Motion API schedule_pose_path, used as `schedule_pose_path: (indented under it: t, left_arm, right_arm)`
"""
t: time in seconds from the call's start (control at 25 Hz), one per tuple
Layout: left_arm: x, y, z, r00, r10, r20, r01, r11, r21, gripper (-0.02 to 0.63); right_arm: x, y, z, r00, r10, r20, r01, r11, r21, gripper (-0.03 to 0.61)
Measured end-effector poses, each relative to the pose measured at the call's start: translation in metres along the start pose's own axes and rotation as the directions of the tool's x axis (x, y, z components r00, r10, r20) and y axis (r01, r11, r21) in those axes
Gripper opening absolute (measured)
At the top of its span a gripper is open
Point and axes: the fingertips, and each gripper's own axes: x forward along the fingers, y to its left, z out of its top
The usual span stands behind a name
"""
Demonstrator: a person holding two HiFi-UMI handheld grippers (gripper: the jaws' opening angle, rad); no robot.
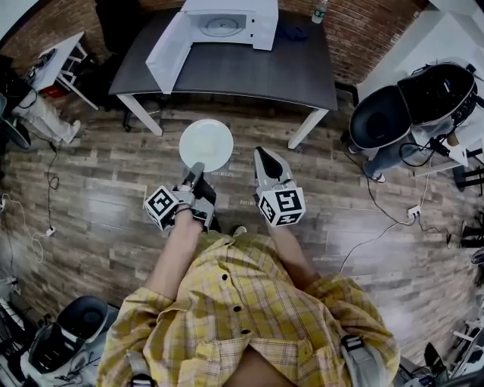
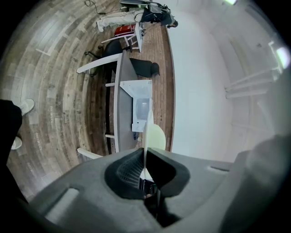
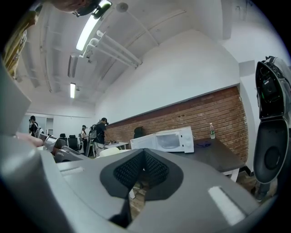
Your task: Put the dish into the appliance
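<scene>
A round white dish [image 1: 206,143] hangs over the wooden floor, level, held by its near rim in my left gripper [image 1: 195,170]. In the left gripper view the dish [image 2: 155,135] shows edge-on, clamped between the dark pads, with the left gripper [image 2: 145,152] shut on it. The white microwave [image 1: 227,21] stands on a dark table [image 1: 265,72] ahead, its door [image 1: 168,51] swung open to the left. My right gripper [image 1: 262,157] is beside the dish, to its right, shut and empty. In the right gripper view the right gripper [image 3: 144,154] points toward the microwave [image 3: 166,139].
A water bottle [image 1: 320,11] and a dark cloth [image 1: 291,32] lie on the table by the microwave. White table legs [image 1: 306,128] reach down to the floor. Black equipment [image 1: 423,102] with cables stands at the right. People [image 3: 97,134] stand in the far background.
</scene>
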Motion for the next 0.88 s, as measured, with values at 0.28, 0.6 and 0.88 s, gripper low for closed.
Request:
schedule_pose_path:
  t: [0.28, 0.6, 0.88]
  left_arm:
    - [0.01, 0.015, 0.007, 0.999, 0.038, -0.008, -0.038, 0.999, 0.007, 0.011]
    - [0.063, 0.02, 0.03, 0.999, 0.021, -0.026, -0.021, 1.0, 0.0, 0.011]
    - [0.125, 0.02, 0.072, 0.999, 0.021, -0.04, -0.021, 1.0, 0.019, 0.011]
  right_arm:
    - [0.011, -0.001, -0.009, 0.999, 0.018, -0.026, -0.019, 1.0, -0.003, 0.005]
    - [0.062, -0.028, -0.012, 0.999, 0.007, -0.039, -0.008, 1.0, -0.017, 0.005]
    - [0.13, -0.054, -0.013, 0.998, -0.004, -0.058, 0.002, 0.999, -0.035, 0.003]
